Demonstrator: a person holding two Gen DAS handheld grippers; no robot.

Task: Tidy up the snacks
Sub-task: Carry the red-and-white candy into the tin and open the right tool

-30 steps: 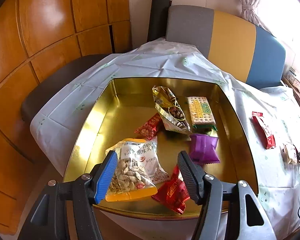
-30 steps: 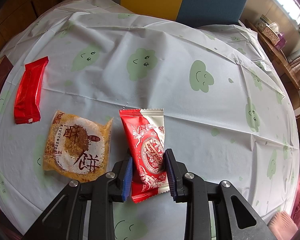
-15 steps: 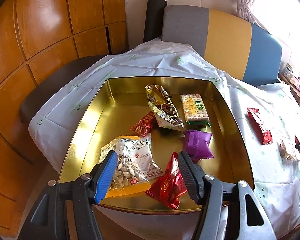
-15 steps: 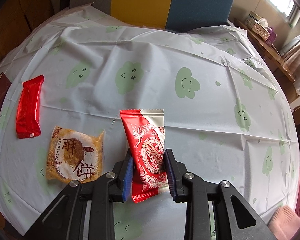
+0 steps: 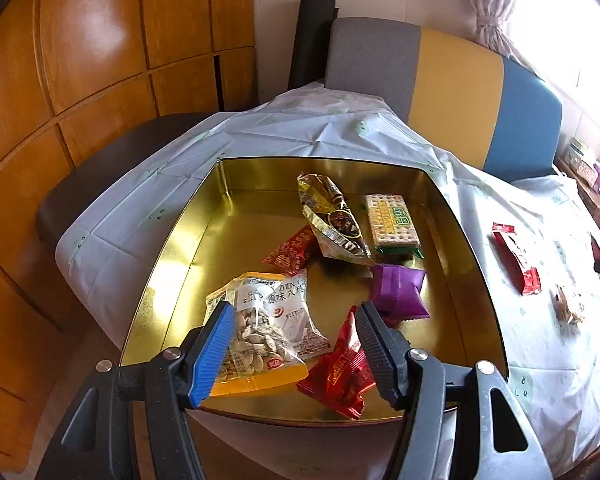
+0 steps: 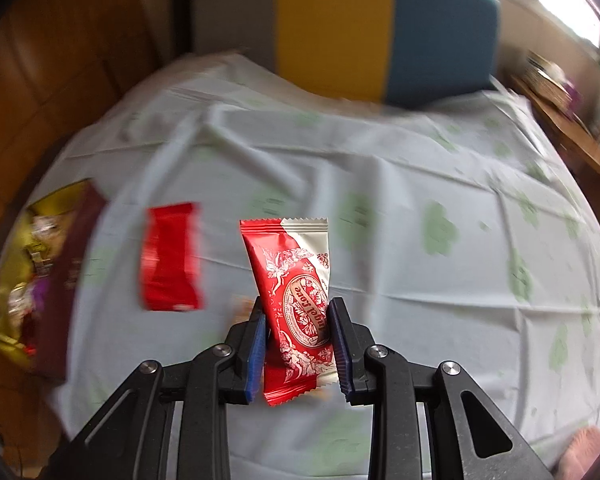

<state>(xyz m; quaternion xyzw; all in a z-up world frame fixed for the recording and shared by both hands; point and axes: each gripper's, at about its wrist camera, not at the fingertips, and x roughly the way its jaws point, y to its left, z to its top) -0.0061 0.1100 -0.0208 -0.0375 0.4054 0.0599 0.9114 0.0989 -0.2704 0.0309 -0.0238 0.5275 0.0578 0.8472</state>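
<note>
Your right gripper (image 6: 298, 336) is clamped narrow on the red-and-white snack packet (image 6: 294, 300), both pads pressing its sides, the packet standing upright between the fingers and clear of the tablecloth (image 6: 420, 168). Ahead and to the left of that gripper a plain red packet (image 6: 170, 258) lies on the cloth; farther left the edge of the gold tin (image 6: 8, 264) shows, blurred. Your left gripper (image 5: 294, 334) stands wide apart and holds nothing, poised above the near end of the gold tin (image 5: 220, 216). Directly beneath its fingers lie the bag of seeds (image 5: 260, 332) by the left finger and a red wrapped sweet (image 5: 338, 372) by the right finger. Beyond the fingertips sit a purple packet (image 5: 398, 294), a small red packet (image 5: 290, 254), a gold foil bag (image 5: 332, 220) and a cracker pack (image 5: 392, 220). Only the left view shows the tin's contents in detail; only the right view shows the held packet. To the right of the tin, the left view shows the plain red packet (image 5: 516, 258) on the cloth.
</note>
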